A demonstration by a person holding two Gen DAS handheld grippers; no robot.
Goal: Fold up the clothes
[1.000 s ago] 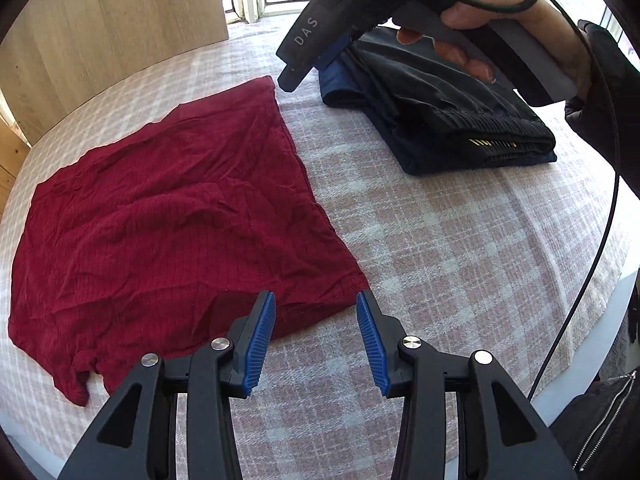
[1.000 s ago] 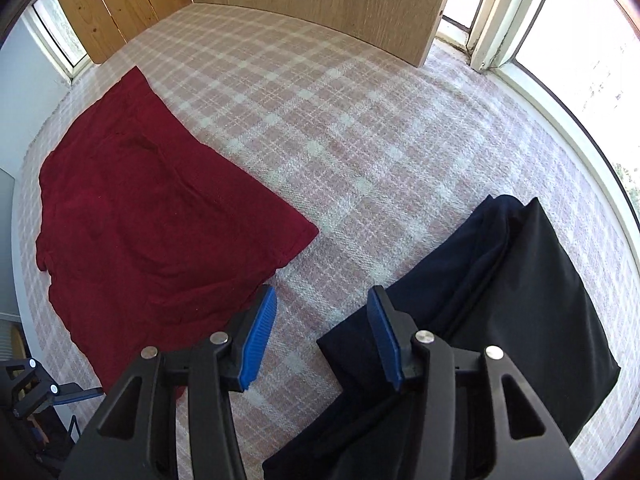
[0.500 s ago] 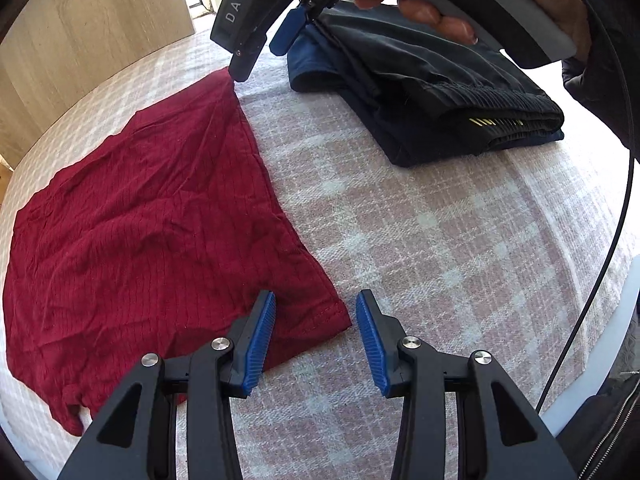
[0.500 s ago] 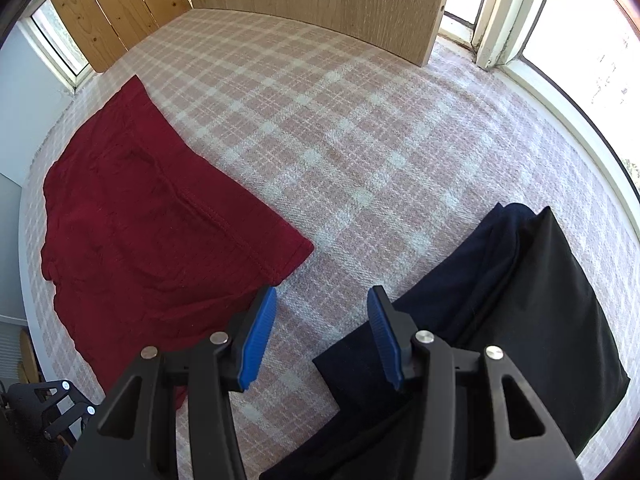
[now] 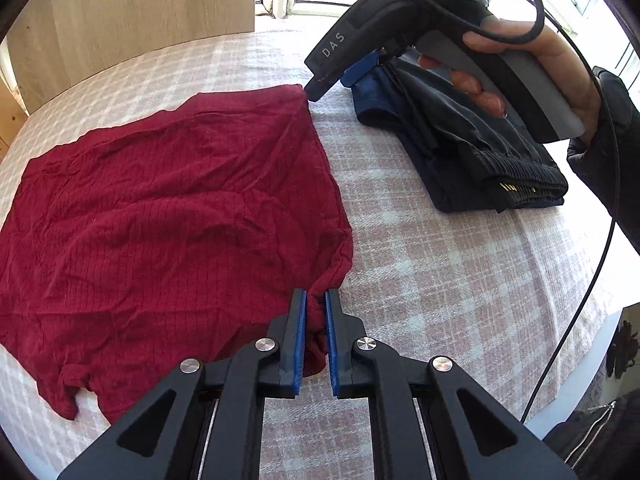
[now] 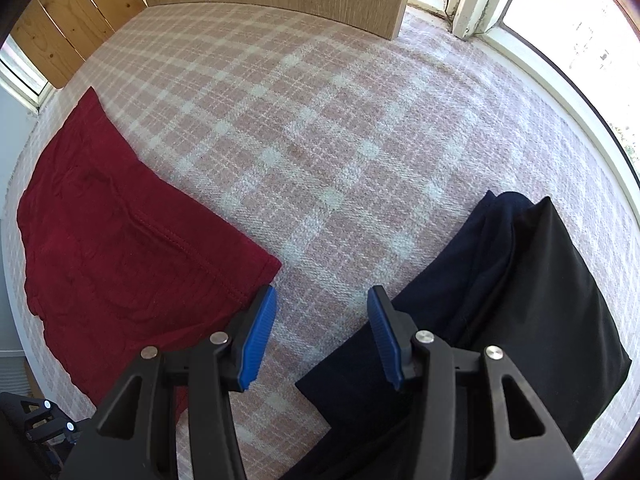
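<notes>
- The left gripper [image 5: 316, 310] has its blue pads pinched tight on the near right corner of the red shirt [image 5: 172, 216]; the cloth bunches between them, so the corner's tip is hidden.
- The rest of the shirt lies spread and creased on the checked cloth [image 5: 432, 272]; its left edge is cut off by the edge of the left wrist view.
- The right gripper [image 6: 322, 334] hovers with its fingers spread apart, holding nothing, above bare cloth between the shirt's far right corner and the folded dark clothes [image 6: 516, 304].
- A hand [image 5: 532, 68] grips the right gripper's handle and covers the far part of that pile.
- How many dark garments are stacked cannot be told.
</notes>
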